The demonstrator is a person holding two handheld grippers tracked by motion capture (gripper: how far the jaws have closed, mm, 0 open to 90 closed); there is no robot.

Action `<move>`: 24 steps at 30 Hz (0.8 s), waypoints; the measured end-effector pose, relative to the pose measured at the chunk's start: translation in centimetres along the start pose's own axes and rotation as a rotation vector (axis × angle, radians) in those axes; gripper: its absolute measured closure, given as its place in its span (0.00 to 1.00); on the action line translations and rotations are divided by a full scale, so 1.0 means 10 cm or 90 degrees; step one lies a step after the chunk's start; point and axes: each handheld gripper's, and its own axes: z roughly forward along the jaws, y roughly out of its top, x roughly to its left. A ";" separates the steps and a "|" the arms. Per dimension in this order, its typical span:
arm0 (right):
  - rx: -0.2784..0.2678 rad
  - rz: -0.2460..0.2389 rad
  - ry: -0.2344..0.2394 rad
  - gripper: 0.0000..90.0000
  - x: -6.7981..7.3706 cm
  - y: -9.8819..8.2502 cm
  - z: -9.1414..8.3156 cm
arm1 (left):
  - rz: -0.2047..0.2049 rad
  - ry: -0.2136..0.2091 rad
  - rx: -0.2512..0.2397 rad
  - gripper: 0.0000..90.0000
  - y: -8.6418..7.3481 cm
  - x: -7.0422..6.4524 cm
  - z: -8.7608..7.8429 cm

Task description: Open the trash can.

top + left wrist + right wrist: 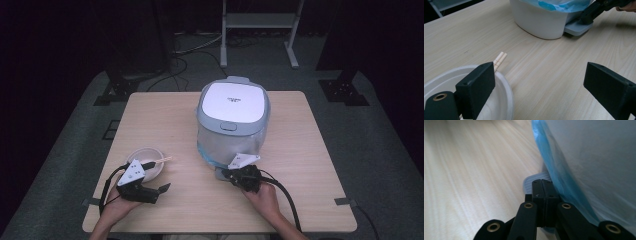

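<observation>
the surface (310,165) is the biggest thing here, pale wood, square-ish, w/ dark floor around it. on it, back of centre, sits the bin (232,122): white flat lid, grey rim, body wrapped in a clear-blue bag (554,5) that hangs down over its sides. at the bin's base, on the side nearest me, a grey pedal (577,28) sticks out flat on the wood.

my right hand-held gripper (226,173) is down at that pedal. jaws are pressed together, nothing between them; in the right gripper view the closed tips sit right over the ribbed pedal (534,181), w/ the blue bag just beside them on the right. from the left gripper view the tips look to be touching the pedal's top, but i can't tell how hard they press.

front left of the surface is a white bowl (147,156), well apart from the bin. a pair of chopsticks (161,161) lies across its rim, tips poking out toward the bin.

my left hand-held gripper (156,191) is just beside the bowl on my side, jaws spread wide, holding nothing. in the left gripper view one jaw is over the bowl's rim (507,90), next to the chopstick ends (500,58), the other over bare wood.
</observation>
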 end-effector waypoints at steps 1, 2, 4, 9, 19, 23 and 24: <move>0.002 -0.004 -0.006 0.99 0.00 0.00 0.01 | -0.001 0.000 0.000 0.10 0.00 0.00 0.00; 0.002 -0.006 -0.013 0.99 0.00 0.01 0.02 | 0.000 -0.001 0.000 0.10 0.00 0.00 0.00; 0.005 -0.009 -0.027 0.99 0.00 0.01 0.04 | 0.001 -0.001 0.001 0.11 0.00 0.00 0.00; 0.005 -0.022 -0.051 0.99 0.02 0.01 0.07 | 0.002 -0.002 0.001 0.10 0.00 0.00 0.00; -0.001 -0.047 -0.103 0.99 0.05 0.00 0.11 | 0.002 -0.004 0.002 0.10 -0.01 -0.02 0.01; -0.001 -0.039 -0.100 0.99 0.05 -0.01 0.11 | 0.003 -0.005 0.003 0.10 -0.01 -0.02 0.01; 0.000 -0.038 -0.101 0.99 0.05 -0.01 0.11 | 0.004 -0.005 0.003 0.10 -0.01 -0.02 0.01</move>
